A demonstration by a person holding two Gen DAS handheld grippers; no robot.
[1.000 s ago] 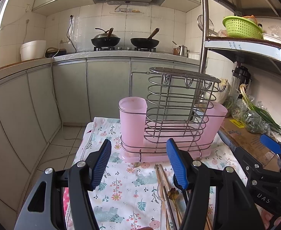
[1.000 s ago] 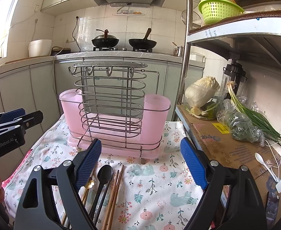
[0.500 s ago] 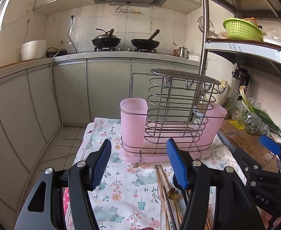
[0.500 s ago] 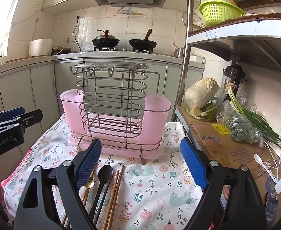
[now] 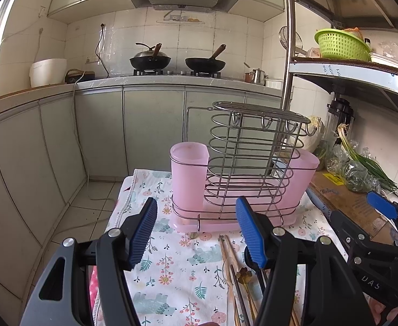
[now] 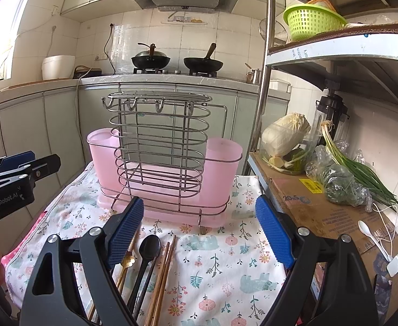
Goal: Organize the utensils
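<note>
A pink utensil holder with a wire rack stands at the far end of a floral cloth. A black spoon, wooden chopsticks and a gold-handled utensil lie on the cloth in front of it. My right gripper hovers open above them, holding nothing. My left gripper is open and empty too, facing the holder, with chopsticks below its right finger. Each gripper shows in the other's view at the edge.
A cardboard-covered shelf to the right carries cabbage, bagged greens, a white spoon and a cable. A metal rack post rises behind. The cloth's left edge drops to the tiled floor.
Both grippers have crept slightly; the holder sits a little differently in each view. Both stay open and nothing has been picked up.
</note>
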